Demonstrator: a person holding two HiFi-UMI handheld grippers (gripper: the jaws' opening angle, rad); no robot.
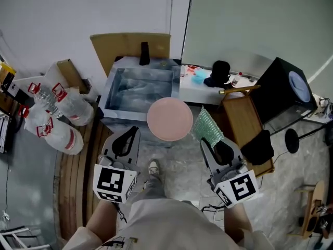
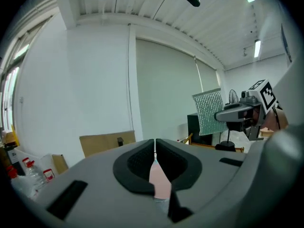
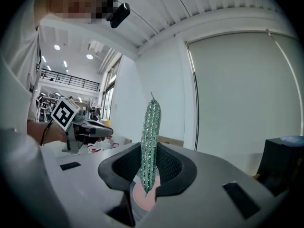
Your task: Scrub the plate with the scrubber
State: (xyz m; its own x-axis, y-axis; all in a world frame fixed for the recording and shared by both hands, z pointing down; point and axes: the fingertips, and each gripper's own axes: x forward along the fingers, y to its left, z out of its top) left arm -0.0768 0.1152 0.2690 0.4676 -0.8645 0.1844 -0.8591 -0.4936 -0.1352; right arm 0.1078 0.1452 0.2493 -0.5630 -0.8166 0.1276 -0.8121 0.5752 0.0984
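Your left gripper (image 1: 133, 132) pinches the plate (image 1: 169, 119) by its rim, and your right gripper (image 1: 209, 141) clamps the scrubber (image 1: 207, 125) (green mesh). Steel sink (image 1: 110, 94) ahead, white wall (image 1: 78, 14) behind it.

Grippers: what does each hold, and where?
The left gripper grips the pink plate by its rim; the right gripper, the green scrubber by its lower end.

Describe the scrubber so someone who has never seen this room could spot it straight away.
Find the grey metal sink in the middle of the head view; a round pink plate is held at its near edge. Immediately right of the plate, the scrubber stands clamped in the right gripper. It is the only glittery green mesh pad there, thin and flat, unlike the smooth plate.
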